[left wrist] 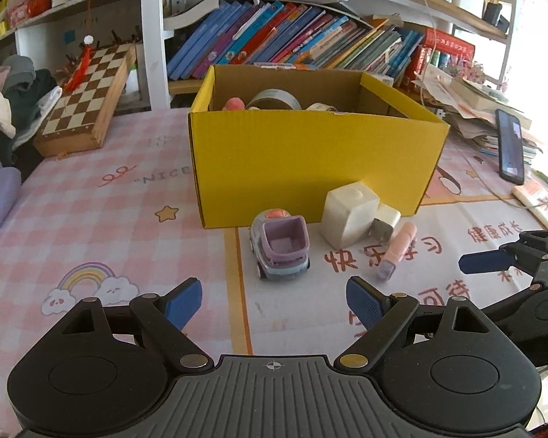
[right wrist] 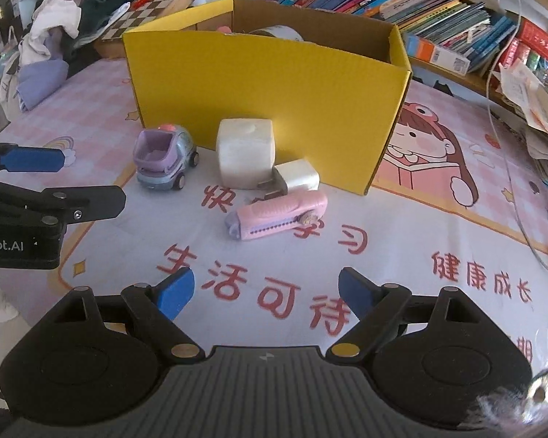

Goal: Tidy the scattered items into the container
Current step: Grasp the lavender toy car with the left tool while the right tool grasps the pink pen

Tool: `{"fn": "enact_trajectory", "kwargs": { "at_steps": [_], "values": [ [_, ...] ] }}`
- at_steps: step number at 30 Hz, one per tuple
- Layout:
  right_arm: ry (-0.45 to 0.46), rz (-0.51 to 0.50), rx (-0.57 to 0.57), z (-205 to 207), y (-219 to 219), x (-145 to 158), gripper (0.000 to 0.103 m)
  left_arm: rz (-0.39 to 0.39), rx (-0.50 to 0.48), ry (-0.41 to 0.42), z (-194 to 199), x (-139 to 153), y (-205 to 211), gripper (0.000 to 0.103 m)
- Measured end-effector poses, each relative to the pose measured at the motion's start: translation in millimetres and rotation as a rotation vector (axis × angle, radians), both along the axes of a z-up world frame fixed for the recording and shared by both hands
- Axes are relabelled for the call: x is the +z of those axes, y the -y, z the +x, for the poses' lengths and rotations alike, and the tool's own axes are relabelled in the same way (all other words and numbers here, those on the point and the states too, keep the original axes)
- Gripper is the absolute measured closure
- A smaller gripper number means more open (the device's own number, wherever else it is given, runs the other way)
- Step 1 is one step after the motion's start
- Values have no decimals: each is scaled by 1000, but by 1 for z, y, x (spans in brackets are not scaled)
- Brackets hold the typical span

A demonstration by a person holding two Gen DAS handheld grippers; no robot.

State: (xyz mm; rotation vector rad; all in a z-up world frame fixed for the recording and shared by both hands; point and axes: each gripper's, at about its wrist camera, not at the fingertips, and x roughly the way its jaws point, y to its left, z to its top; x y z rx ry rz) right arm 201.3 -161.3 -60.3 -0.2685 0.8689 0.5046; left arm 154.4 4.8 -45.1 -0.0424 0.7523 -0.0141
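We see both tools released, empty: left tool (left wrist: 274,306), right tool (right wrist: 266,292). Mid-frame on the surface (right wrist: 402,219): car (right wrist: 164,162), cube (right wrist: 245,151), charger (right wrist: 297,175), pink cutter (right wrist: 277,215), before the yellow box (right wrist: 266,80).

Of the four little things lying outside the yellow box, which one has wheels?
The toy truck, leftmost of the four, with a purple bed. The white cube, the charger and the pink cutter beside it have none.
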Motion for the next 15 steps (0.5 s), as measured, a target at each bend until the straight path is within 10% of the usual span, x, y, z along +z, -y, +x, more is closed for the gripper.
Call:
{"fn": "enact_trajectory", "kwargs": {
  "at_steps": [15],
  "values": [
    [-45,2,67,51,-7,-10,17,-8,31,-41,38,-7,-2,15]
  ]
}}
